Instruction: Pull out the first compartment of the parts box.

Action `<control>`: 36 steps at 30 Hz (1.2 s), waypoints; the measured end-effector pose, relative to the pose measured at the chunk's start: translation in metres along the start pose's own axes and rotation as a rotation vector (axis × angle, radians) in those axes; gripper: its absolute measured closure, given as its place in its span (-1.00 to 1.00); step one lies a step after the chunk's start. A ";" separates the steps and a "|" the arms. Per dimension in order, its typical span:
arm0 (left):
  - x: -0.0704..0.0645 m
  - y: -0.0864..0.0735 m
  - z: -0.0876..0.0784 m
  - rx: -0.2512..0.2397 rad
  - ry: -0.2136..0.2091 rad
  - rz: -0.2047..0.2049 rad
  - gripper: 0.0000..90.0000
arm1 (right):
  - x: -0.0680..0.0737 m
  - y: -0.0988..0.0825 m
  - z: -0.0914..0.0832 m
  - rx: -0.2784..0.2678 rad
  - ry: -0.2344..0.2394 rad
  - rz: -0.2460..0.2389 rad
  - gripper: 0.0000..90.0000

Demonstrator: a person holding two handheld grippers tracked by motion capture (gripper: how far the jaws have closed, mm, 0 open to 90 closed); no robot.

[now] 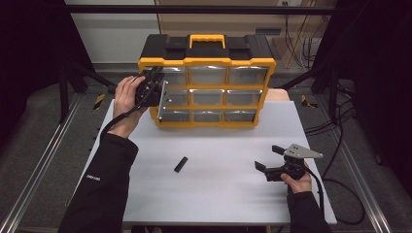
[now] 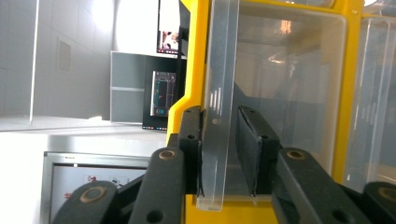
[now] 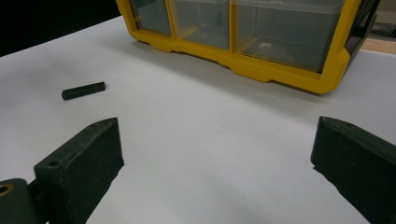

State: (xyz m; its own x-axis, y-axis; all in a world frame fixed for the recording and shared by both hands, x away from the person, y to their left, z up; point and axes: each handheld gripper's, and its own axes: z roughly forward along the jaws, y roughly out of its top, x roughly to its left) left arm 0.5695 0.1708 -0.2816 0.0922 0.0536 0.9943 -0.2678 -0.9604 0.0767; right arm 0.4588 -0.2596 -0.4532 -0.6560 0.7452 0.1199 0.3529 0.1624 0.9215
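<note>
**Taking hold of the drawer front**

From the high view we see the yellow-and-black plastic organiser cabinet (image 1: pixel 207 87) with its nine clear drawers standing at the far side of the white table (image 1: pixel 214 194); our left gripper (image 1: pixel 154 87) is at the cabinet's left column, level with the top and middle rows; the right gripper (image 1: pixel 272 158) rests well apart, near the table's right edge, and a small black rectangular bar (image 1: pixel 180 164) lies loose on the table between us and the cabinet.

In the left gripper view the jaws straddle the clear plastic drawer lip (image 2: pixel 218 116); one pad lies against it, the other stands just beside it with a sliver of gap; so we judge the grip nearly but not fully made. To do this well we should finish closing squarely on the lip, keep the pads flat to it, and then draw straight out along the drawer's track, so the thin plastic neither twists nor slips.

In the right gripper view the jaws stand wide apart and hold nothing; the black bar lies ahead to their left.
</note>
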 end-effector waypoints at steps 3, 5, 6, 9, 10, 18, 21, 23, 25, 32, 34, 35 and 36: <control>0.000 -0.001 0.000 -0.005 0.011 0.004 0.65 | 0.000 0.000 0.000 0.000 -0.001 0.001 -0.95; 0.000 -0.001 0.000 -0.002 0.014 0.008 0.67 | 0.000 0.000 0.000 0.000 -0.001 0.001 -0.95; 0.000 -0.001 0.000 -0.001 0.015 0.011 0.68 | 0.000 0.000 0.000 -0.001 -0.001 0.000 -0.95; -0.001 0.000 0.000 0.002 0.018 0.014 0.69 | 0.000 0.000 0.000 -0.001 -0.002 -0.001 -0.95; -0.001 0.000 0.000 0.002 0.019 0.014 0.69 | 0.000 0.000 0.000 0.000 -0.002 0.000 -0.95; -0.002 0.000 0.000 -0.003 0.024 0.019 0.70 | 0.000 0.000 0.000 0.000 -0.001 0.000 -0.95; -0.002 0.000 0.000 -0.003 0.025 0.036 0.71 | 0.000 0.000 0.000 -0.001 -0.001 -0.002 -0.95; -0.002 0.000 -0.001 -0.002 0.028 0.047 0.72 | 0.000 0.000 0.000 -0.001 -0.002 0.000 -0.95; -0.002 0.000 -0.001 -0.004 0.029 0.051 0.72 | 0.000 0.000 0.000 -0.001 -0.002 -0.002 -0.95; -0.003 0.001 -0.005 -0.007 0.030 0.063 0.73 | 0.000 0.000 0.000 -0.002 -0.001 -0.002 -0.95; -0.003 0.001 -0.006 -0.008 0.031 0.066 0.73 | 0.000 0.000 0.000 -0.003 -0.001 -0.003 -0.95; -0.004 0.001 -0.006 -0.011 0.033 0.067 0.73 | 0.000 0.000 0.000 -0.002 0.000 -0.003 -0.95; -0.004 0.001 -0.007 -0.009 0.033 0.068 0.73 | 0.000 0.000 0.000 -0.003 -0.001 -0.003 -0.95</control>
State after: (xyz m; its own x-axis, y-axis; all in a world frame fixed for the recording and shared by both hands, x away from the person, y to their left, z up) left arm 0.5620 0.1714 -0.2846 0.0417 -0.0022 0.9991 -0.2812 -0.9596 0.0097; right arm 0.4586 -0.2594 -0.4530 -0.6563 0.7454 0.1169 0.3490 0.1625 0.9229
